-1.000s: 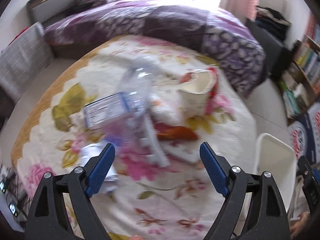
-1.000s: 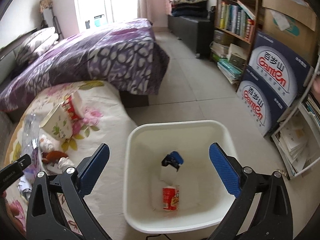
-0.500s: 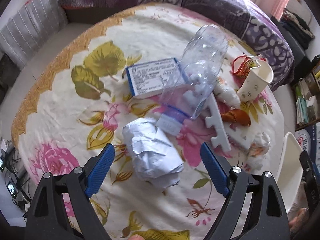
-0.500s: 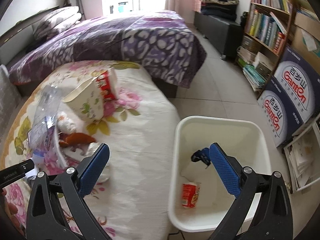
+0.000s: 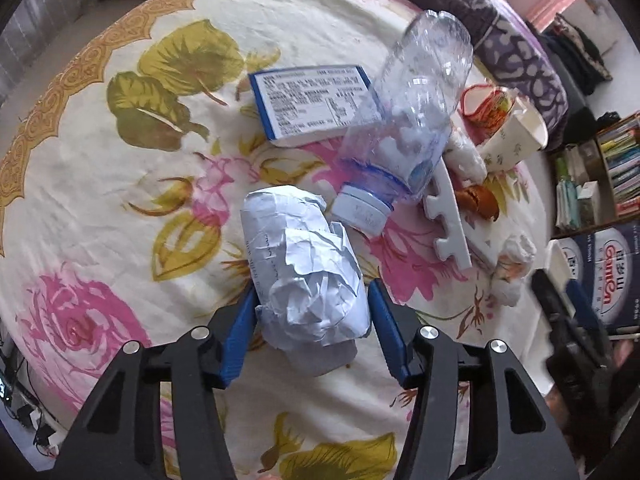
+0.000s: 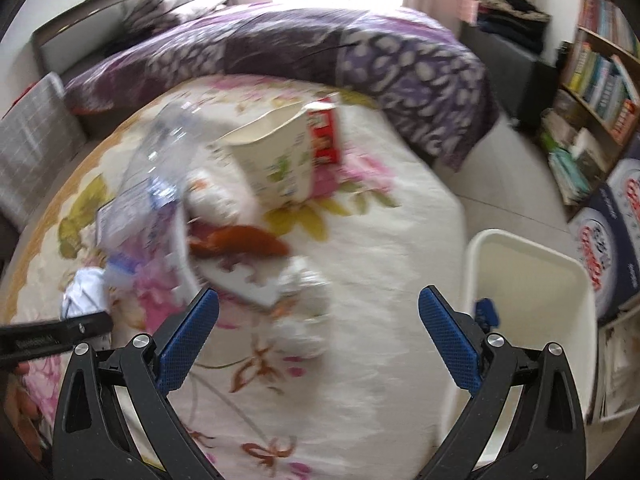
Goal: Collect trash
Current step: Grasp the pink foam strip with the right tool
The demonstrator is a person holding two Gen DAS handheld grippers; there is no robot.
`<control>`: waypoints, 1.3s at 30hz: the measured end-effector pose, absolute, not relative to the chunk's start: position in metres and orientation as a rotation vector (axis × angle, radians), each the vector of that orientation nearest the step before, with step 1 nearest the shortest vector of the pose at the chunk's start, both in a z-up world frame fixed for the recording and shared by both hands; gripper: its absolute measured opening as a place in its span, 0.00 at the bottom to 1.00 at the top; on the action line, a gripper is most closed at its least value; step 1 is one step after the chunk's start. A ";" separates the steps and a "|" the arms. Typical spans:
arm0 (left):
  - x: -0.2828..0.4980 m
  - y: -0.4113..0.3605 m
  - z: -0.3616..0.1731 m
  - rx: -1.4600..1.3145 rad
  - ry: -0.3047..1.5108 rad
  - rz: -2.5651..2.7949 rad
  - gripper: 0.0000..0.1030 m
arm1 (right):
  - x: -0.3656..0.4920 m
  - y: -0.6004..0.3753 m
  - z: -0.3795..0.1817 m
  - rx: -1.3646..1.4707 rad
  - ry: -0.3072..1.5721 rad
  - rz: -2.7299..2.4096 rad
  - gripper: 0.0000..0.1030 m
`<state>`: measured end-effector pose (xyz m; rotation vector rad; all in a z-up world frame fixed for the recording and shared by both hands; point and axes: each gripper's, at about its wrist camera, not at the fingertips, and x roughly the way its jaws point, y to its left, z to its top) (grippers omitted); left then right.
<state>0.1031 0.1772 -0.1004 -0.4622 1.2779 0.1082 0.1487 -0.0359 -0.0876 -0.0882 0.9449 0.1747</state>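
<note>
Your left gripper (image 5: 311, 322) is closing its jaws around the crumpled paper (image 5: 308, 280), which lies on the bedspread (image 5: 120, 200) just beside the bottle (image 5: 404, 128), while your right gripper (image 6: 318, 340) hangs wide open and empty.

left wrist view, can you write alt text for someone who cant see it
The left gripper is closing its blue jaws around a crumpled paper ball on a flowered bedsheet. Beyond it lie a clear plastic bottle, a small printed box, a paper cup and other scraps.
</note>
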 end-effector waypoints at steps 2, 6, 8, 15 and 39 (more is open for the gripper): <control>0.100 0.187 -0.094 -0.475 1.259 0.114 0.53 | 0.148 -0.025 -0.091 -0.107 0.947 0.210 0.93; 0.090 0.208 -0.079 -0.477 1.203 0.148 0.53 | 0.145 0.000 -0.098 -0.154 0.944 0.280 0.93; 0.088 0.217 -0.070 -0.457 1.167 0.174 0.53 | 0.145 0.010 -0.101 -0.173 0.939 0.297 0.93; 0.098 0.228 -0.066 -0.473 1.145 0.179 0.53 | 0.150 0.034 -0.111 -0.219 0.927 0.331 0.85; 0.096 0.223 -0.050 -0.452 1.058 0.175 0.53 | 0.140 0.009 -0.062 -0.066 0.806 0.345 0.23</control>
